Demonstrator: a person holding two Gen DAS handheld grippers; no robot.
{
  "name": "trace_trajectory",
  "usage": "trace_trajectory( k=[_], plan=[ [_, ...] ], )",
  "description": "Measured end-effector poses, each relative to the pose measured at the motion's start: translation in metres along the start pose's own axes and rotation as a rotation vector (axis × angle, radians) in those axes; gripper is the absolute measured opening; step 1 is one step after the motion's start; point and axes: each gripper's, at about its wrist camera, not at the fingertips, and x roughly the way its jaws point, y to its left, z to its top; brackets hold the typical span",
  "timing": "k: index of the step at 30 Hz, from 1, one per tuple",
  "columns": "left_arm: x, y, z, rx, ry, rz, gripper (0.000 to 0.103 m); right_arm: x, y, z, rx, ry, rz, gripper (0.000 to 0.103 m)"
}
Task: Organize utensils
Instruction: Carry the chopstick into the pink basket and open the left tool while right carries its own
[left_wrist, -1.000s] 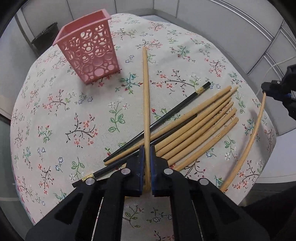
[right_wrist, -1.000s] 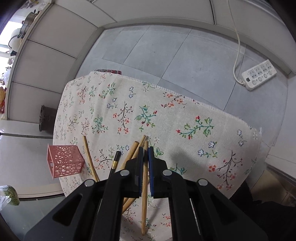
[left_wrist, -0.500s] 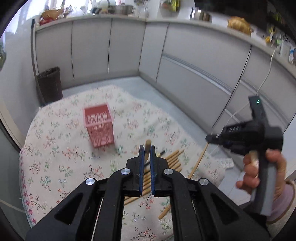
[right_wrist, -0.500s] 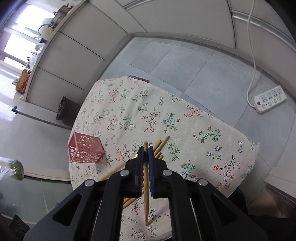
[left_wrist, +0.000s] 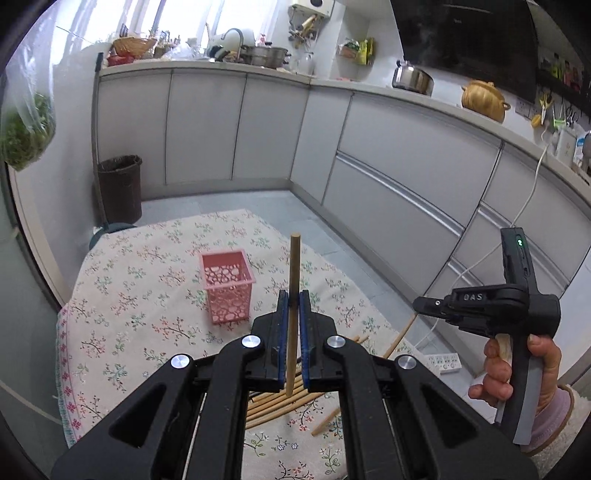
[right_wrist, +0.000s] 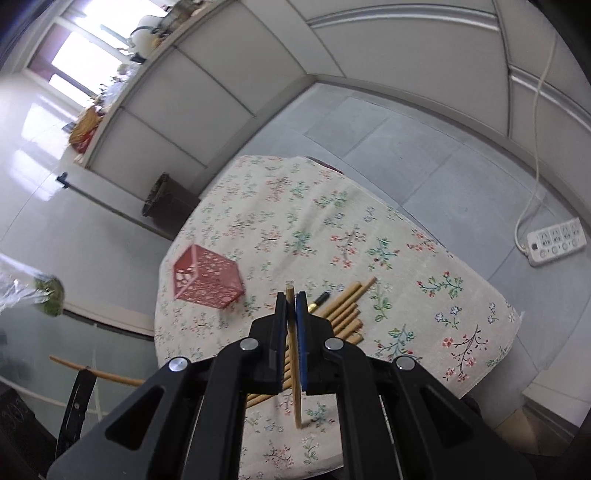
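Both tools grip one chopstick each: left tool (left_wrist: 291, 302); right tool (right_wrist: 291, 302).

Both grippers have risen well clear of the floral-cloth tabletop (left_wrist: 122, 295) since a second ago, each carrying a pale bamboo chopstick off the pile. The left gripper (left_wrist: 290, 314) now holds its chopstick (left_wrist: 293, 291) near upright, with the pink perforated plastic basket (left_wrist: 227, 286) at 11 o'clock of the fingertips. The right gripper (right_wrist: 290, 314) has lifted its chopstick (right_wrist: 294, 365) too, above the remaining pile (right_wrist: 341, 310).

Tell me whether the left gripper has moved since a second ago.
Yes. The left gripper has risen and tilted up: the basket looks smaller, and cabinets fill the view. It holds a chopstick.
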Motion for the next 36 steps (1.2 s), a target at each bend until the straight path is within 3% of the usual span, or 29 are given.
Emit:
trace_trajectory(
  k=[10, 19, 27, 30, 36],
  plan=[
    [-0.031, 0.017, 0.069, -0.053, -0.143, 0.059, 0.005, -0.073, 0.059, 0.043, -0.106, -0.161, 0.079, 0.005],
    [0.002, 0.038, 0.118, -0.099, -0.203, 0.122, 0.005, -0.073, 0.081, 0.091, -0.123, -0.194, 0.069, 0.005],
    [0.069, 0.065, 0.116, -0.128, -0.164, 0.174, 0.005, -0.051, 0.094, 0.112, -0.141, -0.198, 0.051, 0.005],
    [0.094, 0.077, 0.104, -0.150, -0.099, 0.176, 0.006, -0.047, 0.100, 0.114, -0.147, -0.200, 0.048, 0.005],
    [0.089, 0.096, 0.080, -0.248, -0.076, 0.136, 0.010, -0.050, 0.115, 0.118, -0.170, -0.215, 0.058, 0.005]
  ],
)
